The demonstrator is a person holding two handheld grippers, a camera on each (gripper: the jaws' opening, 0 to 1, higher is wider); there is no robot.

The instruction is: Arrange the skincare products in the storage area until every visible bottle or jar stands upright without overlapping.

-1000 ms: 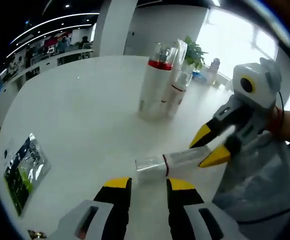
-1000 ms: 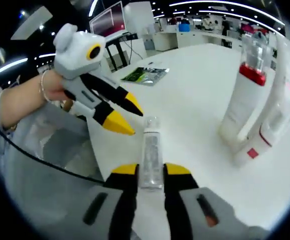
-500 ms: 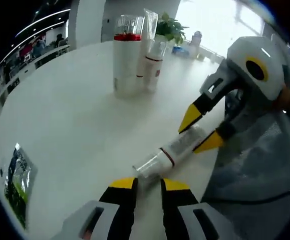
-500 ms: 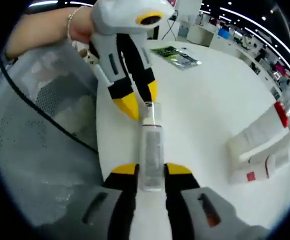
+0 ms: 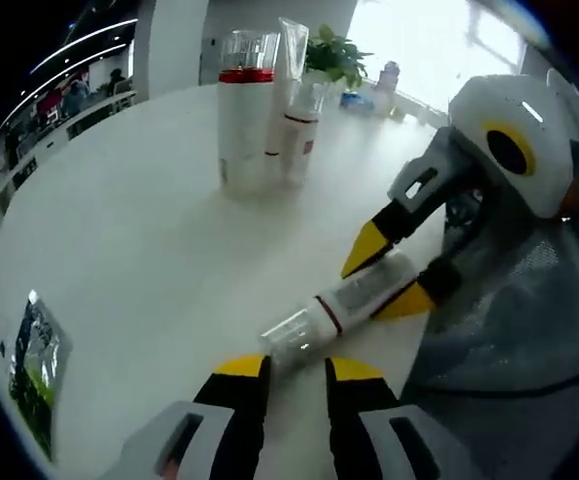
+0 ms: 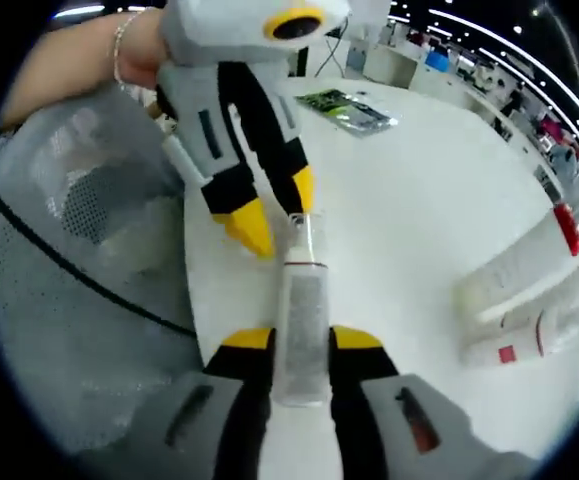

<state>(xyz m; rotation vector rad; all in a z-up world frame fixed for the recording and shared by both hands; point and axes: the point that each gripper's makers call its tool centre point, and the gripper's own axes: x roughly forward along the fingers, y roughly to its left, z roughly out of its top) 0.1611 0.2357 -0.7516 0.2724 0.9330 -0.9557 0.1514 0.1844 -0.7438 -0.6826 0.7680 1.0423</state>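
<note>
A small clear bottle (image 5: 334,308) lies on its side near the edge of the white surface (image 5: 149,230), well apart from the upright bottles (image 5: 259,110) standing together farther in. The right tongs (image 6: 299,340) are closed on its body, while the left tongs (image 5: 284,368) stand slightly parted, straddling its clear cap without a firm hold. It looks light, rigid and slick, so the labelled body probably offers the surest grip. Compared with half a second ago, the left tongs have edged closer around the cap.
</note>
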